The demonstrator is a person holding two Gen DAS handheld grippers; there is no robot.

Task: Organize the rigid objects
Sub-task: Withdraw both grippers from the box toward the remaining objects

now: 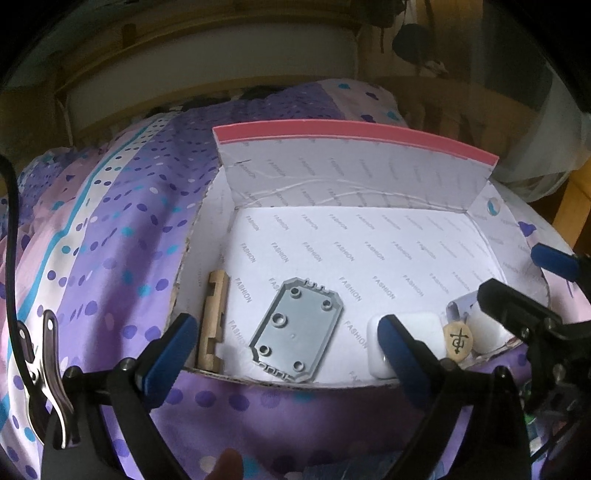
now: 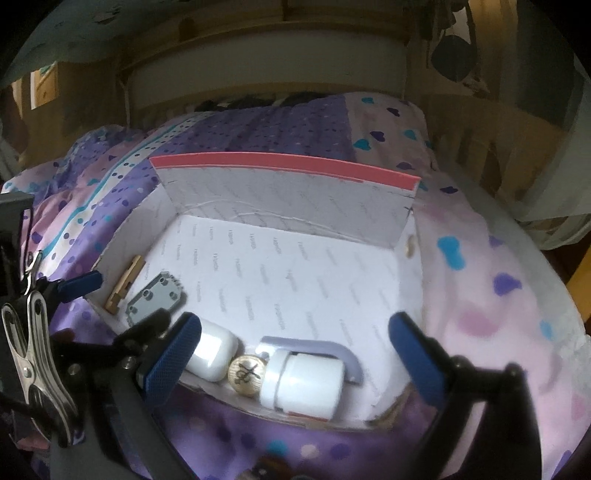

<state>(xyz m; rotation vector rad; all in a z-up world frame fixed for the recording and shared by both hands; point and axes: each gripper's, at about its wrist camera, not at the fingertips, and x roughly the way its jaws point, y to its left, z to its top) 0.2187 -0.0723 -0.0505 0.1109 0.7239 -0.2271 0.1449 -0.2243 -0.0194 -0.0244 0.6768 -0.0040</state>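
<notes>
An open cardboard box with white printed lining and a pink-edged flap lies on a bed. Along its near side sit a notched wooden piece, a grey plate with holes, a white earbud case, a round wooden token, and a white jar beside a lavender bracket. My left gripper is open above the grey plate, touching nothing. My right gripper is open above the jar and token, with nothing held.
A purple and pink dotted bedspread surrounds the box. A wooden bed frame rises behind. In the left wrist view the right gripper's fingers reach in over the box's right end. A metal clip hangs by my left gripper.
</notes>
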